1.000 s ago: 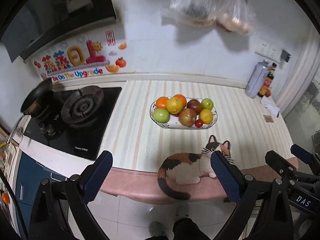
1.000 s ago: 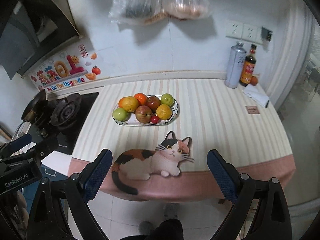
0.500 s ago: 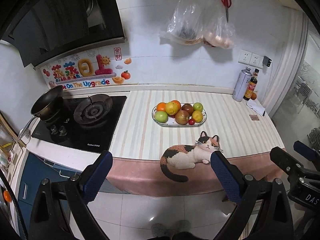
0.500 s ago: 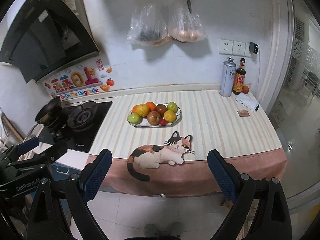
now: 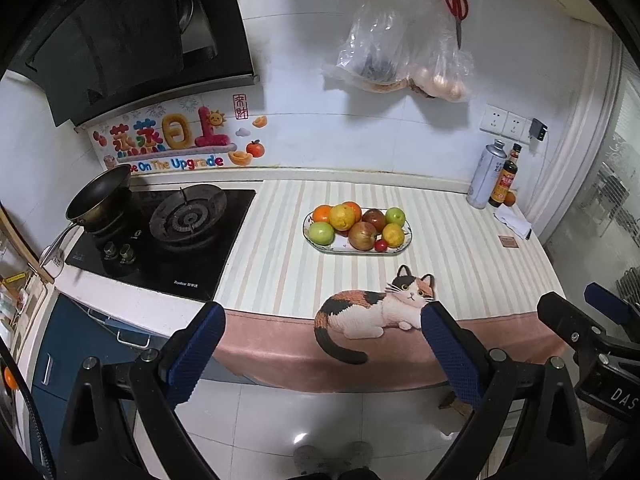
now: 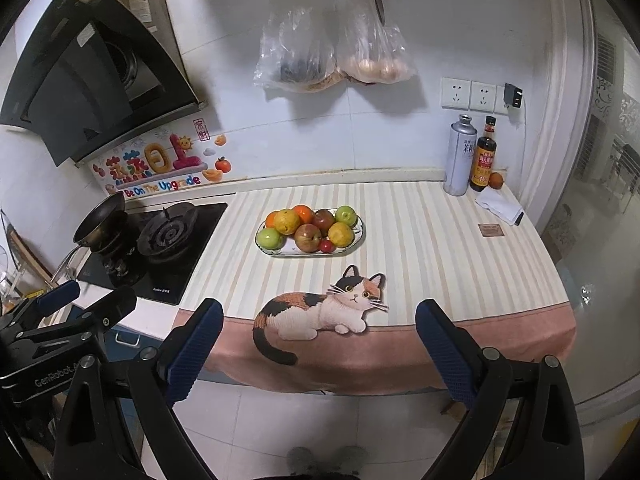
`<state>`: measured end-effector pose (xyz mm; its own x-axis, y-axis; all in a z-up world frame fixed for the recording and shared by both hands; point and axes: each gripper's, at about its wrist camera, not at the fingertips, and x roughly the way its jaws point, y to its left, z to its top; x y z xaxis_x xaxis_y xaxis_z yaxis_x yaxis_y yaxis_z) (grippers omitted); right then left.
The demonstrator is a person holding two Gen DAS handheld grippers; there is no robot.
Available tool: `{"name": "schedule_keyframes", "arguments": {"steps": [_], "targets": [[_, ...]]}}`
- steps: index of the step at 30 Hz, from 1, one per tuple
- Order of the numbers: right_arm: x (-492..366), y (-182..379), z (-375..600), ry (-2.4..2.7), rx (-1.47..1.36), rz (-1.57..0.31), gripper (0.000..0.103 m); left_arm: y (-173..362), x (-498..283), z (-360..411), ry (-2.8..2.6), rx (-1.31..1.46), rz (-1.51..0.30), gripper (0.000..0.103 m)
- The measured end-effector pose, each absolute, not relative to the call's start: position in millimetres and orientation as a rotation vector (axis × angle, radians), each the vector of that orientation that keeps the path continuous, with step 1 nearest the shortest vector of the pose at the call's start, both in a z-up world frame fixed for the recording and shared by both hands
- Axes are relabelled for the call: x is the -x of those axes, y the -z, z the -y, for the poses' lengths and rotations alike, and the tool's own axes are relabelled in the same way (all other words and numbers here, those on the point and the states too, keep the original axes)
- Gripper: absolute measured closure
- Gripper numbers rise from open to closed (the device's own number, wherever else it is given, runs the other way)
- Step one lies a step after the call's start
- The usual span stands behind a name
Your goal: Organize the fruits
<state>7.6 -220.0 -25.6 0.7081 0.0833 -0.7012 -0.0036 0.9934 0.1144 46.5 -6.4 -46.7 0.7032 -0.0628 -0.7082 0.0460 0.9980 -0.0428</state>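
An oval white plate sits mid-counter on the striped cloth, piled with several fruits: oranges, yellow citrus, green apples, red apples and a small red tomato. My left gripper is open and empty, held in front of the counter edge above the floor. My right gripper is also open and empty, at the same distance from the counter. Each gripper shows at the edge of the other's view.
A cat picture is printed on the cloth's front edge. A gas hob with a pan lies left of the plate. A spray can, a sauce bottle and a small orange stand at the back right. Bags hang on the wall.
Both grippers have pulled back and away from the counter, so the plate and counter look smaller and more of the wall and floor shows. Both stay open.
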Motion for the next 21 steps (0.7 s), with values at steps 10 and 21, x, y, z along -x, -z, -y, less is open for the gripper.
{"name": "schedule_keyframes", "arguments": {"steps": [10, 21], "targets": [[-75.3, 46.5, 219.8, -0.037, -0.087, -0.815, 0.004, 61.0, -101.2, 11.5, 0.025, -0.007, -0.827, 0.0], [-129.0, 76.3, 219.4, -0.022, -0.064, -0.873, 0.003, 88.4, -153.0, 7.6, -0.013, -0.007, -0.897, 0.0]]}}
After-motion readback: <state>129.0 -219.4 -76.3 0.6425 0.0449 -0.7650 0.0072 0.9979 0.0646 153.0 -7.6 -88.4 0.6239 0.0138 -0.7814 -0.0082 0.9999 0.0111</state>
